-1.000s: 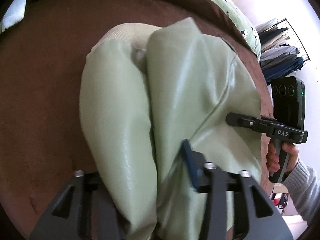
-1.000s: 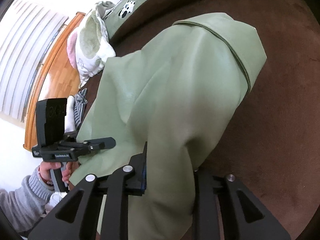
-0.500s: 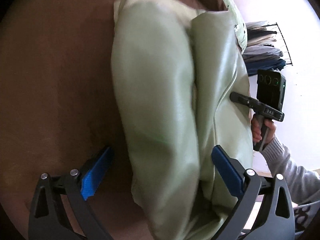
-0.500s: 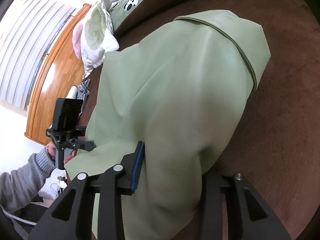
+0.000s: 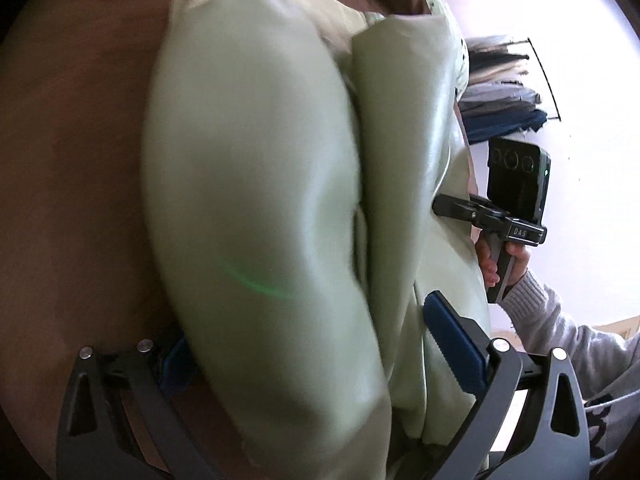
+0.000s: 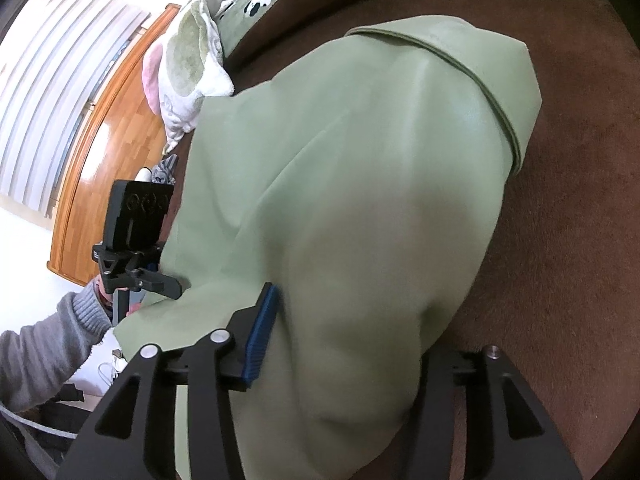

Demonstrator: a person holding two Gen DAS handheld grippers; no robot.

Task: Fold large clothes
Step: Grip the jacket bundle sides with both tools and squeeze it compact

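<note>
The brown surface point(image 5: 80, 168) carries everything; it fills the left wrist view from 7 to 12 o'clock and the right wrist view from 12 to 5 o'clock. Whether it is a bed or a couch I cannot tell.

On it lies the pale green garment point(image 5: 256, 184), glossy and bulky, folded into two long lobes side by side. It runs from 12 o'clock down to 6 o'clock in the left view. In the right view the same garment point(image 6: 360, 208) covers the centre, its seamed hem at 1 o'clock.

My left claw point(image 5: 320, 352) stands released, jaws wide. The garment's near end lies between them; the blue pad point(image 5: 452, 344) at 4 o'clock stands clear of the cloth, and the pad at 7 o'clock is mostly hidden behind the fold.

My right claw point(image 6: 344, 344) is opening. A fold of the garment sits between its jaws; the blue pad point(image 6: 262, 336) at 7 o'clock lies against the cloth edge. The opposite finger is covered by fabric, so I cannot tell whether it touches.

My right hand point(image 5: 508, 264) in a grey sleeve shows at 3 o'clock in the left view. A clothes rack point(image 5: 504, 92) stands at 2 o'clock. A white and pink cloth point(image 6: 188, 56) lies at 11 o'clock in the right view.
</note>
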